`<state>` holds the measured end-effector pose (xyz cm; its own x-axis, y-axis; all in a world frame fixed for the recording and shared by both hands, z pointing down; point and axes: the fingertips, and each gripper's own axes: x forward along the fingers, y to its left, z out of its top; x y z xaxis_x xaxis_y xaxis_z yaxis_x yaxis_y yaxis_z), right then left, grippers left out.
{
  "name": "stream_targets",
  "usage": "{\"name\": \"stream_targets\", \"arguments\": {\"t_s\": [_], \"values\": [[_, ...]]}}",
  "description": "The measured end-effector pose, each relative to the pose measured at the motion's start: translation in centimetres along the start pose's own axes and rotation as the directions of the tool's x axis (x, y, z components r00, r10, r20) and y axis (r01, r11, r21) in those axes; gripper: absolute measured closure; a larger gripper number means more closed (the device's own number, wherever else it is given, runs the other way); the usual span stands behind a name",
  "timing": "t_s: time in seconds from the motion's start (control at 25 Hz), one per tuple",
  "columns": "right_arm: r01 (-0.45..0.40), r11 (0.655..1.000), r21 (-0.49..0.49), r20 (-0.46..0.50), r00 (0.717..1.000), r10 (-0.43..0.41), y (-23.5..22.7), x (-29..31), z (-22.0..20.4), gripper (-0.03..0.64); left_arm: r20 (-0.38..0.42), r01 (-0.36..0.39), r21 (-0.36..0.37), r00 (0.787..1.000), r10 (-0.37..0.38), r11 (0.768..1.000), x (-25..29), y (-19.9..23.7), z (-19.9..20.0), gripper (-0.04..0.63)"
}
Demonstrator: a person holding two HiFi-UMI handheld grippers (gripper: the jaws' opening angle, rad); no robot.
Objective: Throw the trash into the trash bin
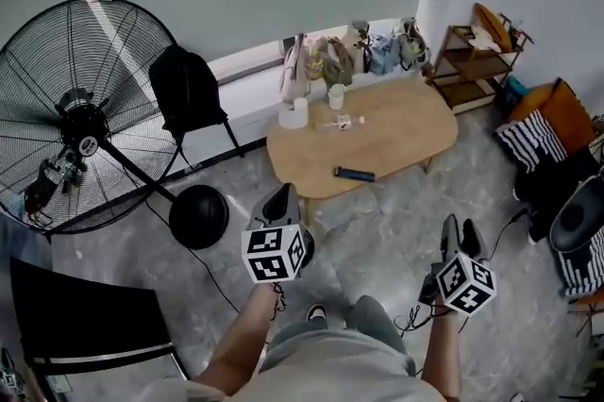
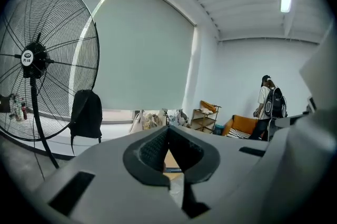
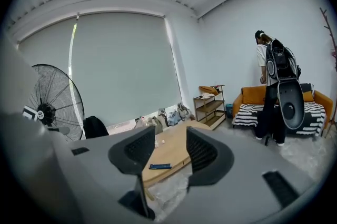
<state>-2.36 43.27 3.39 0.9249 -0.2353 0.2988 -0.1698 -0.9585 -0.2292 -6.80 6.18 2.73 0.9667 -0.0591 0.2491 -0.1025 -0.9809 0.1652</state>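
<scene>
A low oval wooden table (image 1: 396,141) stands ahead of me. A small crumpled clear piece of trash (image 1: 344,122), a white cup (image 1: 336,96), a tissue roll (image 1: 293,115) and a dark remote (image 1: 354,174) lie on it. My left gripper (image 1: 280,200) hangs short of the table's near edge, its jaw tips closed together with nothing in them (image 2: 167,131). My right gripper (image 1: 461,232) is further right over the floor, open and empty (image 3: 171,146); the table (image 3: 168,157) and remote (image 3: 159,166) show through its gap. I cannot pick out a trash bin with certainty.
A big black floor fan (image 1: 80,112) and a black backpack (image 1: 187,89) stand at left, with a black round object (image 1: 199,216) on the floor and a black chair (image 1: 85,320) nearby. Bags (image 1: 359,51) line the sill. A wooden shelf (image 1: 477,60), an orange sofa (image 1: 557,112) and a person (image 3: 274,70) are at right.
</scene>
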Motion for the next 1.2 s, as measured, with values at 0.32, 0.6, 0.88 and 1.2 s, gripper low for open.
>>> {"name": "stream_targets", "arguments": {"t_s": [0.32,0.6,0.88,1.2], "values": [[-0.147,0.989,-0.023,-0.098,0.985,0.144,4.0,17.7,2.8,0.42,-0.035,-0.159,-0.037,0.987,0.157,0.987,9.8,4.4,2.4,0.586],[-0.439,0.889,-0.127,-0.27,0.878,0.395,9.0,34.3,7.1,0.417,-0.082,-0.39,-0.155,0.921,0.382,0.908,18.1,4.8,4.7,0.586],[-0.643,0.748,-0.162,-0.415,0.733,0.54,14.7,44.7,6.0,0.416,-0.129,-0.571,-0.202,0.821,0.556,0.796,21.8,6.7,3.0,0.586],[-0.785,0.607,-0.123,-0.566,0.558,0.607,22.3,45.7,-1.7,0.411,-0.224,-0.646,-0.237,0.763,0.606,0.726,20.8,9.2,-2.6,0.586]]}}
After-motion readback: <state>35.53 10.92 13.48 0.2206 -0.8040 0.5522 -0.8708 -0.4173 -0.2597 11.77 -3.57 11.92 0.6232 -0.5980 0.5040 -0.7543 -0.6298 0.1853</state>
